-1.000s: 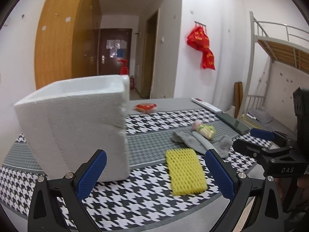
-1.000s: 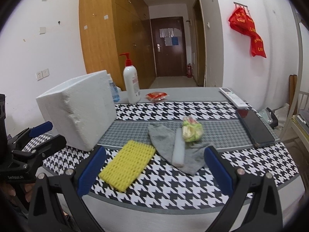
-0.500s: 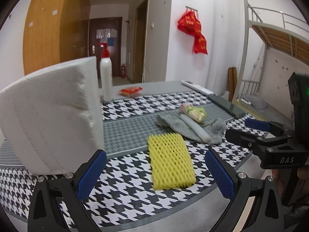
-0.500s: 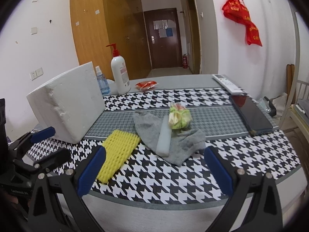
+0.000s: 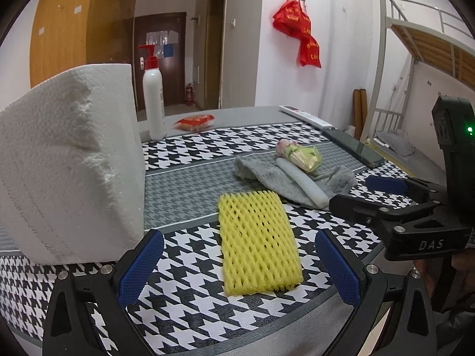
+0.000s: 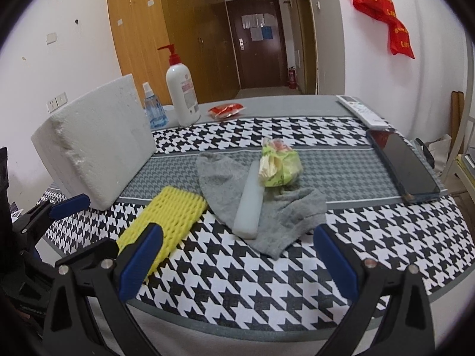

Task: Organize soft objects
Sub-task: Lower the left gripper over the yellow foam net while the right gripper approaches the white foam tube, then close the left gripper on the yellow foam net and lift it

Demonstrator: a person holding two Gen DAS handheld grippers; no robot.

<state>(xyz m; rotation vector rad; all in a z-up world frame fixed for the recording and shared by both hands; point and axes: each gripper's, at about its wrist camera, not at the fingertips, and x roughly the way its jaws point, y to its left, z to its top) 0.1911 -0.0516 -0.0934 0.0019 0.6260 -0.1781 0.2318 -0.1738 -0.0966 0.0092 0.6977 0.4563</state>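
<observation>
A yellow foam net sleeve (image 5: 258, 240) lies flat on the houndstooth table near the front edge; it also shows in the right wrist view (image 6: 166, 222). A grey sock (image 6: 261, 198) lies right of it, with a pale foam strip (image 6: 249, 201) and a crumpled green plastic bag (image 6: 279, 166) on top. A white foam box (image 5: 68, 166) stands at the left. My left gripper (image 5: 237, 270) is open and empty, with the yellow sleeve between its fingers. My right gripper (image 6: 237, 264) is open and empty, just in front of the sock.
A white pump bottle (image 6: 181, 95), a blue spray bottle (image 6: 153, 109) and a red packet (image 6: 225, 109) stand at the back. A remote (image 6: 362, 111) and a dark phone (image 6: 400, 166) lie at the right. A bunk bed frame (image 5: 415, 47) is beyond the table.
Both grippers have moved forward and to the right over the table edge. The yellow sleeve is now between my left fingers, and the sock is closer to my right gripper. Both stay open.
</observation>
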